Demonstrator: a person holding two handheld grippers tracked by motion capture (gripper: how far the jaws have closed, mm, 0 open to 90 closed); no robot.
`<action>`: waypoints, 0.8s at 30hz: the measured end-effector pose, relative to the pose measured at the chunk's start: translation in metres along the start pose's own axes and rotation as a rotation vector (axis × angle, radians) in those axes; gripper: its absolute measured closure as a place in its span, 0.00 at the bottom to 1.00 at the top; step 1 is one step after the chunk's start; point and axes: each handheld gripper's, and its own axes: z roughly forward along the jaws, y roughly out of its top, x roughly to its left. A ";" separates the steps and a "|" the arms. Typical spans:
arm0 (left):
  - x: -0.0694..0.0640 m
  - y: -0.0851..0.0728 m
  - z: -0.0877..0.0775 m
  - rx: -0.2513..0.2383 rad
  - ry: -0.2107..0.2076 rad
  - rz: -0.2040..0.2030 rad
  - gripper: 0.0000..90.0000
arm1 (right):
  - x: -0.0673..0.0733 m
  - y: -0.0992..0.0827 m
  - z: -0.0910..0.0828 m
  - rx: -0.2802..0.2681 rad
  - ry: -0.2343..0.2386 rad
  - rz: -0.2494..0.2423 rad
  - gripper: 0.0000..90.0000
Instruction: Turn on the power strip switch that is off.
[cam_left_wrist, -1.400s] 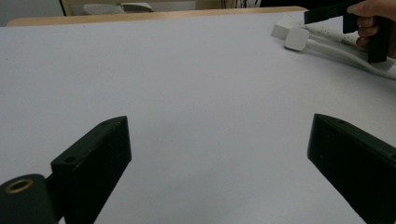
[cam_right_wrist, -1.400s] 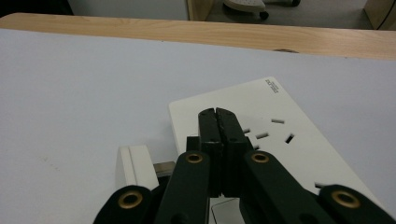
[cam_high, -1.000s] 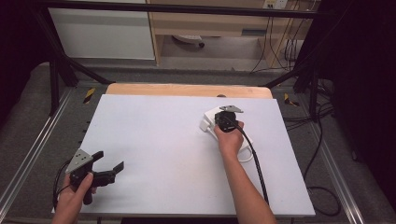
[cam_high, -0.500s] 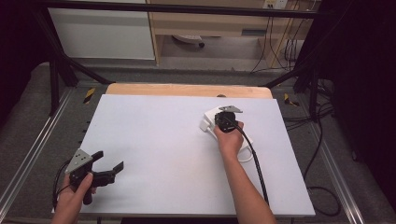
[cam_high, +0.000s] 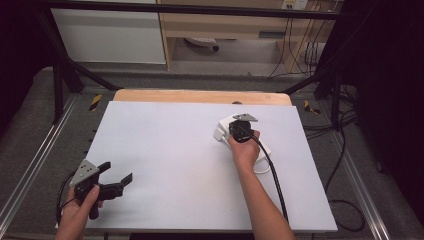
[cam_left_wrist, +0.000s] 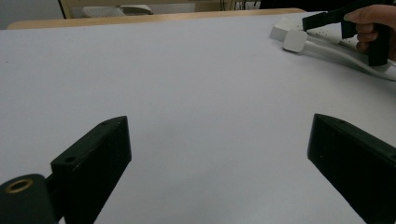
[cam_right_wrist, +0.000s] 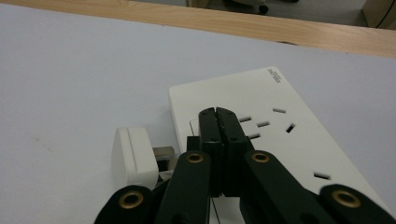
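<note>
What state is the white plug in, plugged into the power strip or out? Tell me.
Out. The plug lies on the table beside the power strip, its metal prong bare, next to the shut right gripper.

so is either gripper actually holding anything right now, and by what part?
Nothing held. The right gripper is shut, jaws pressed together over the power strip with nothing between them; the plug lies beside it. The left gripper is open.

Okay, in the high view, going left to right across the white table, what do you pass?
Left tongs, open → bare white table → white plug → right tongs, shut over the white power strip.
</note>
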 end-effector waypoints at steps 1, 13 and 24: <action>0.000 0.000 0.000 0.000 0.001 -0.001 0.07 | 0.000 0.000 0.000 0.000 0.000 -0.002 1.00; 0.000 0.000 0.000 0.000 0.001 -0.001 0.07 | 0.001 0.000 0.000 -0.002 -0.004 -0.011 1.00; 0.000 0.000 0.000 0.000 -0.001 0.001 0.07 | 0.002 -0.001 0.000 -0.004 -0.006 -0.019 1.00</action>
